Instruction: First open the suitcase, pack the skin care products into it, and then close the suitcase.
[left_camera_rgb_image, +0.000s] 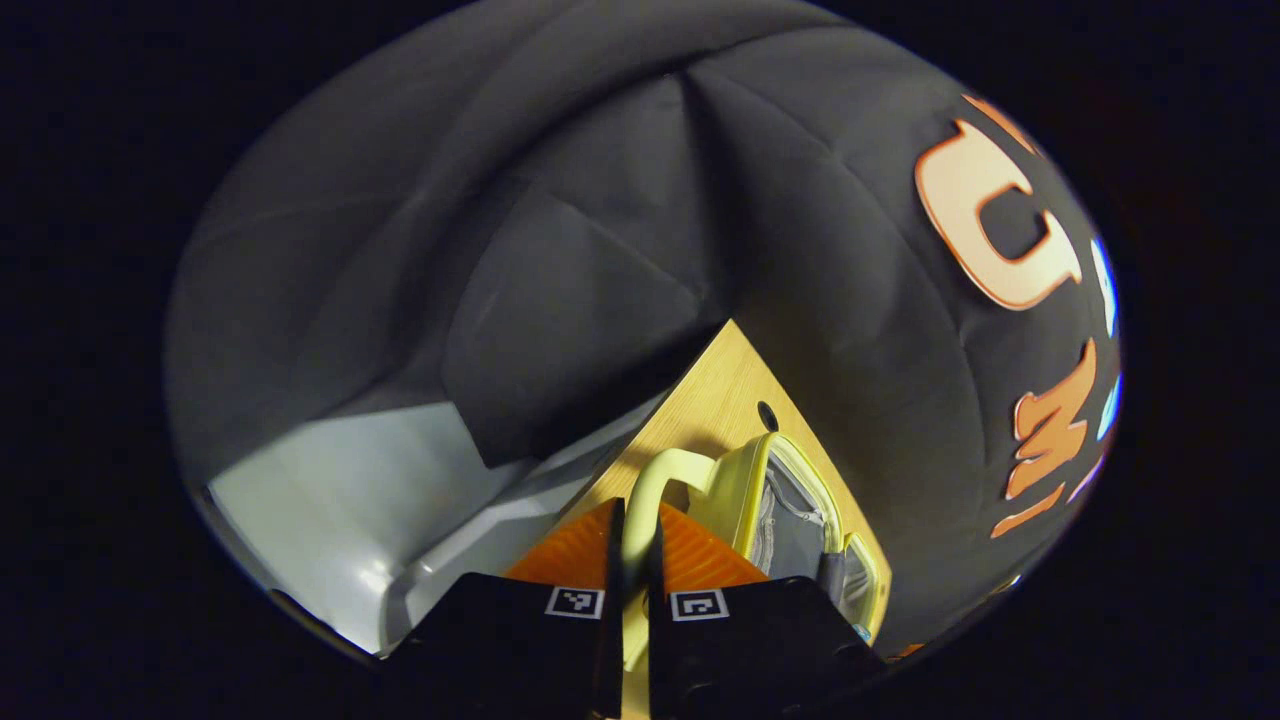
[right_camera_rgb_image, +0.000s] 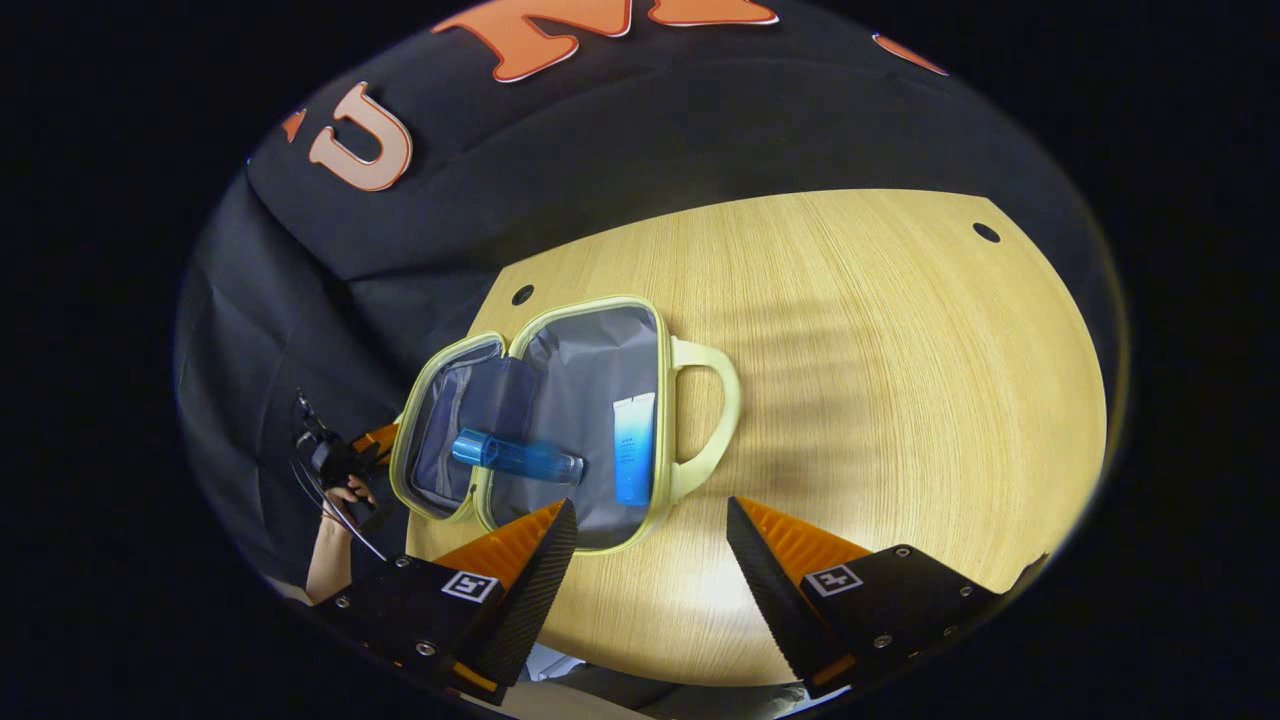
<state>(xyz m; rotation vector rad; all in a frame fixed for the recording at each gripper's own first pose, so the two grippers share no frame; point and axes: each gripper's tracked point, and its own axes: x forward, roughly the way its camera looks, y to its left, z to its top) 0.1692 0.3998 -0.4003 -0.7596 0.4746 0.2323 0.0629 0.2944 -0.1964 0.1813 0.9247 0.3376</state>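
The yellow suitcase (right_camera_rgb_image: 560, 330) lies open on the wooden table, its grey lining showing. A blue bottle (right_camera_rgb_image: 515, 457) lies across the hinge and a white-and-blue tube (right_camera_rgb_image: 633, 445) rests in the right half. My right gripper (right_camera_rgb_image: 650, 530) hangs open just in front of the case's near rim, with nothing between its fingers. My left gripper (left_camera_rgb_image: 632, 520) is shut on a yellow handle (left_camera_rgb_image: 665, 465) of the case's half (left_camera_rgb_image: 790, 510). In the right gripper view that left gripper (right_camera_rgb_image: 372, 440) sits at the case's far-left edge, held by a hand (right_camera_rgb_image: 335, 500).
The wooden table (right_camera_rgb_image: 850, 350) spreads wide to the right of the case, with small round holes (right_camera_rgb_image: 986, 232) near its corners. The black cloth wall stands behind it. A pale grey floor (left_camera_rgb_image: 350, 480) lies below the table's edge in the left gripper view.
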